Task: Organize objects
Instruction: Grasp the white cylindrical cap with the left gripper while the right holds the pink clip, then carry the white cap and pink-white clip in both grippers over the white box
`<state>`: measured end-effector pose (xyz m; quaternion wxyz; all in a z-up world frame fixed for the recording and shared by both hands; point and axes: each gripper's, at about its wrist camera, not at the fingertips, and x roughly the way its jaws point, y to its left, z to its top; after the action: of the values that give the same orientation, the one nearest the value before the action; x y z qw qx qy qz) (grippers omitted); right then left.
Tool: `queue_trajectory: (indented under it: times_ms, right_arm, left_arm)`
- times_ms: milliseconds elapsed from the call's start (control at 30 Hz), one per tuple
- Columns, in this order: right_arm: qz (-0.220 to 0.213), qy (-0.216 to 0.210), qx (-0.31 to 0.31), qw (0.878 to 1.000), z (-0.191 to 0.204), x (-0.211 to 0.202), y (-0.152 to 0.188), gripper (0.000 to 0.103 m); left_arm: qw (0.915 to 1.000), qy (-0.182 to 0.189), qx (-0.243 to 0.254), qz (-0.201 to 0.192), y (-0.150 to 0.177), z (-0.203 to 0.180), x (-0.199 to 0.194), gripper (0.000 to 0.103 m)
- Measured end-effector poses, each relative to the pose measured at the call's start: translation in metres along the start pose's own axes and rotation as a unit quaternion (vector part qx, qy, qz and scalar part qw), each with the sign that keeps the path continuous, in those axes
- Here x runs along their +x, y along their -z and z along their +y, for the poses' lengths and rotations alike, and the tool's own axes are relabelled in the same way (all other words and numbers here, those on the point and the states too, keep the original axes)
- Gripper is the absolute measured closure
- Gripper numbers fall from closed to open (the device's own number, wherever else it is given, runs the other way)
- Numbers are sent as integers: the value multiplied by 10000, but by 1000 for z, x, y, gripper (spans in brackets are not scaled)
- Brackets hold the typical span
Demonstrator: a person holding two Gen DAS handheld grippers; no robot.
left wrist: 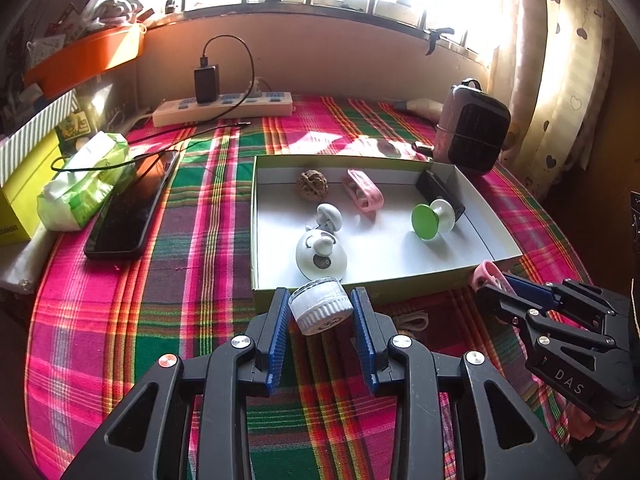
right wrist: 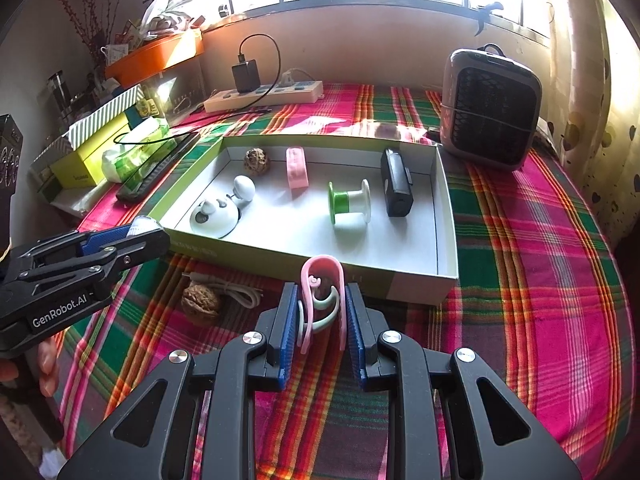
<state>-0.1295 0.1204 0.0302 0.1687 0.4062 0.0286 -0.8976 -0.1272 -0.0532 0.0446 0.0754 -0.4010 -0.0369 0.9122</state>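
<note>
Both grippers loaded, just short of the box's near wall.

The left gripper (left wrist: 321,305) is clamped on a small white ribbed-lid jar (left wrist: 320,308), tilted between its blue pads (left wrist: 280,332), above the plaid cloth (left wrist: 168,320). The right gripper (right wrist: 321,312) pinches a pink clip (right wrist: 323,300) upright — jaws nearly together, a pale green hook showing inside it. On the cloth just left of it lie a walnut (right wrist: 200,303) and a coiled white cable (right wrist: 240,292). Beyond, the shallow white box (right wrist: 448,240) holds a white round stand (right wrist: 214,216), a green-and-white spool (right wrist: 348,202), a black device (right wrist: 396,188), a second pink clip (right wrist: 297,168) and another walnut (right wrist: 256,162) — all apart. Farther back stand a small heater (right wrist: 490,108) and a power strip (right wrist: 264,96).
</note>
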Motion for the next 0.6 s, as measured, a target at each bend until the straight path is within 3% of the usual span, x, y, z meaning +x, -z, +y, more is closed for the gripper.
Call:
queue_trajectory:
  times_ms: [600]
  right_arm:
    - [-159, -146, -44, 9998, 2, -4, -22, 79]
  left_arm:
    - [9999, 34, 41, -136, -21, -3, 2, 74]
